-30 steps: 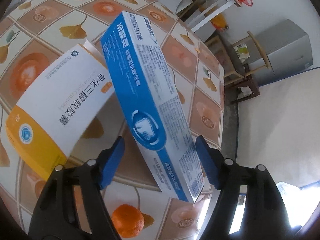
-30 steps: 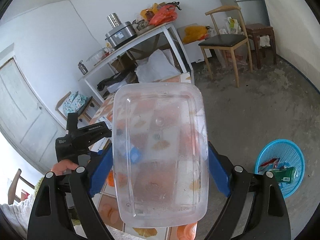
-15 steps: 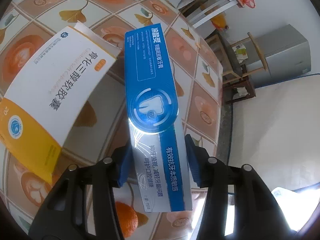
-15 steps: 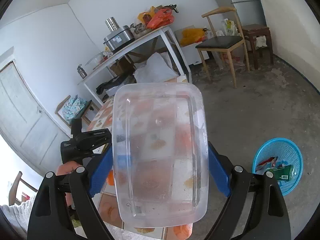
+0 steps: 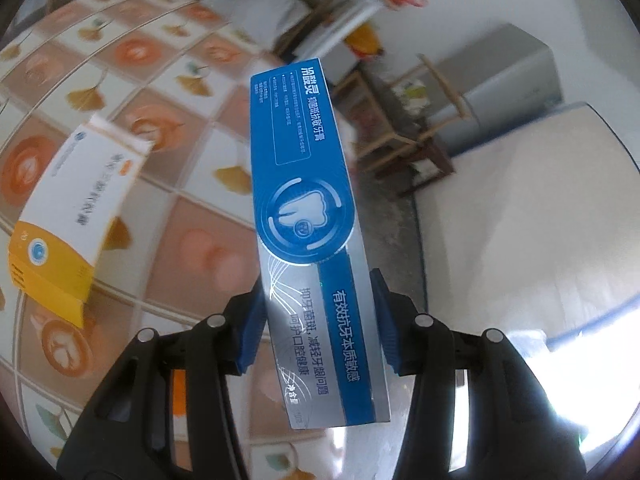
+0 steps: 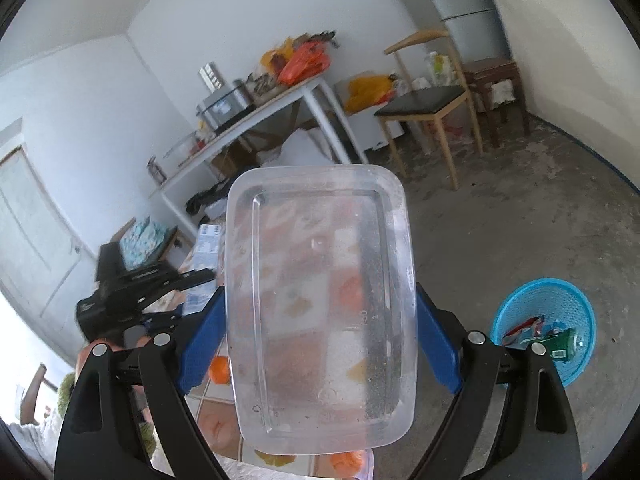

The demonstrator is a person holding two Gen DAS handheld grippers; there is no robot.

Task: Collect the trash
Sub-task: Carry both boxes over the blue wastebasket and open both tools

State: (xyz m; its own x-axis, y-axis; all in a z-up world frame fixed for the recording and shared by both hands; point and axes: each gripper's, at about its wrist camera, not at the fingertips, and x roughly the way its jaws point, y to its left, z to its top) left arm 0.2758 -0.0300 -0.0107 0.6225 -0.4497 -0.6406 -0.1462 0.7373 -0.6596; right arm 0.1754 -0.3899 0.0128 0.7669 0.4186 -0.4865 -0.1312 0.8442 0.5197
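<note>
My left gripper (image 5: 316, 308) is shut on a long blue toothpaste box (image 5: 304, 220), held by its sides near the silver end and lifted above the patterned table (image 5: 192, 240). The box points away from me. A white-and-yellow medicine box (image 5: 76, 216) lies on the table to the left. My right gripper (image 6: 320, 320) is shut on a clear plastic container (image 6: 320, 308), with its blue pads pressing on both long sides. The right wrist view also shows the left gripper (image 6: 140, 284) with the toothpaste box (image 6: 206, 248), at the left over the table.
A blue basket (image 6: 552, 282) holding wrappers and a green can stands on the concrete floor at the right. An orange (image 6: 219, 370) lies on the table. A wooden chair (image 6: 424, 100), a stool, a white side table (image 6: 280, 104) and a fridge stand along the far wall.
The left jaws closed on the toothpaste box, which turned in line with the fingers and rose off the table. The right gripper shifted slightly, still holding the container.
</note>
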